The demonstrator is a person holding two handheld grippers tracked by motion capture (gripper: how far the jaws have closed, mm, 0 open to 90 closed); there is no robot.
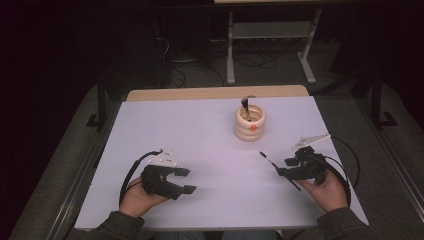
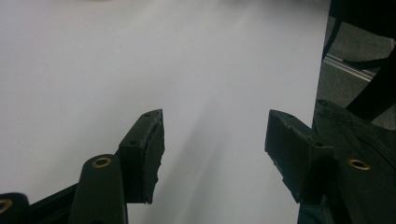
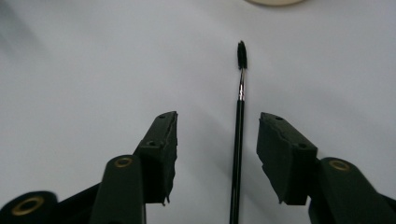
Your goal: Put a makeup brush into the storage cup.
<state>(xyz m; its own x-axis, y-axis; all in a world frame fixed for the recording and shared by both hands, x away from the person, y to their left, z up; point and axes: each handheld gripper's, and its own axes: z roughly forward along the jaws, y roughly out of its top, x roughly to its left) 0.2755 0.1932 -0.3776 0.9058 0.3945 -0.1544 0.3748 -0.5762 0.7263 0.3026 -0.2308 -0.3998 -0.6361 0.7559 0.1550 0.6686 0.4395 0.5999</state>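
A thin black brush (image 1: 270, 161) lies flat on the white table (image 1: 200, 150), bristle end pointing toward the far left. My right gripper (image 1: 286, 167) is open and straddles its handle. In the right gripper view the brush (image 3: 239, 126) runs up between the two jaws, nearer the right one and touching neither. A cream ribbed holder (image 1: 250, 125) with an orange dot stands at the middle back, a dark tool (image 1: 245, 106) sticking out of it. My left gripper (image 1: 184, 180) rests open at the front left; in the left gripper view the left gripper (image 2: 214, 140) has bare table between its jaws.
The table's far edge shows a wooden strip (image 1: 215, 93). Beyond it stand a metal frame (image 1: 270, 45) and cables on the floor. In the left gripper view the table's right edge (image 2: 322, 70) drops off to grey floor.
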